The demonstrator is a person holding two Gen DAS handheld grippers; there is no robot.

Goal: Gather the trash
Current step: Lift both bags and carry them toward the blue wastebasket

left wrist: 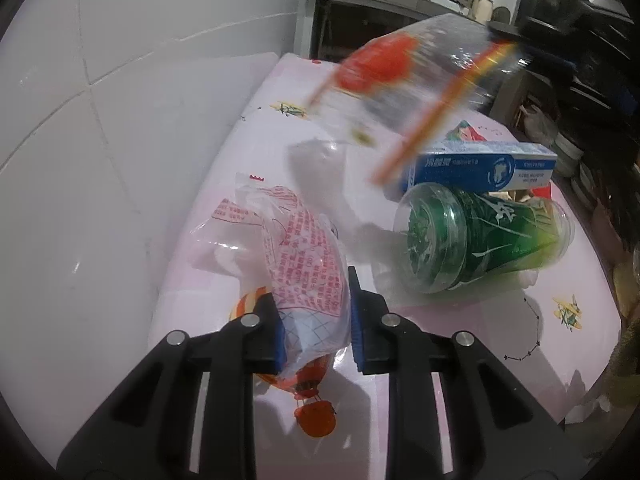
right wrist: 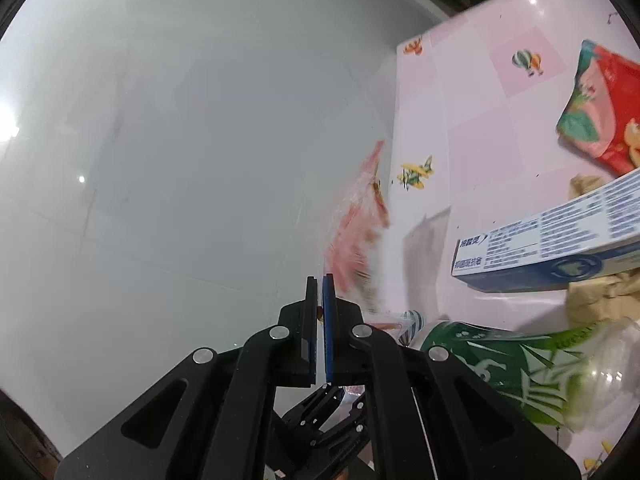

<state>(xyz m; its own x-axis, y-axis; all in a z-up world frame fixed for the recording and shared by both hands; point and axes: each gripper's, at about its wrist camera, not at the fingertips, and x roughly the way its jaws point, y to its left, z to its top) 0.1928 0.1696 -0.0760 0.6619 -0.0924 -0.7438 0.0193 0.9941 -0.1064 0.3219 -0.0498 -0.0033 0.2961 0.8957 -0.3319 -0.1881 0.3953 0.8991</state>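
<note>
Trash bag in both grips, and it's a flimsy hold!
Left gripper (left wrist: 316,320) pinches the red-printed trash bag (left wrist: 304,256) low over the pink table (left wrist: 460,340); right gripper (right wrist: 319,320), nearly closed, seems to nip a blurred film edge (right wrist: 360,236). Risk: thin plastic slipping or tearing, or a swing knocking the green bottle (left wrist: 480,236) beside the toothpaste box (left wrist: 480,164).

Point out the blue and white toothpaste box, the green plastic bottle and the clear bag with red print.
blue and white toothpaste box (left wrist: 480,166), left wrist view, front face.
green plastic bottle (left wrist: 480,236), left wrist view, label.
clear bag with red print (left wrist: 308,264), left wrist view, printed middle.
</note>
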